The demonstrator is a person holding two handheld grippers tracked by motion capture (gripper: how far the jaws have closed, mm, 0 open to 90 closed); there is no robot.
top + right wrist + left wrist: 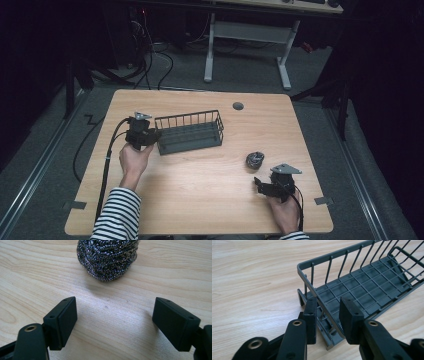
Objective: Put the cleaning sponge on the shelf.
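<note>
Wood table (200, 180): left gripper (327, 312) seemingly clamped on one wire basket's (372, 282) end rim; right gripper (113, 322) level, jaws apart, one steel scourer (107, 257) just ahead

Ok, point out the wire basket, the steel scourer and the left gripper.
wire basket (190, 134), high view, its floor.
steel scourer (108, 258), right gripper view, its front face.
left gripper (327, 315), left gripper view, between its fingertips, on the basket's end wall.

Wire basket (190, 132) on the table (200, 180) toward its back left, steel scourer (254, 160) well apart at its right, nearer the front edge
</note>
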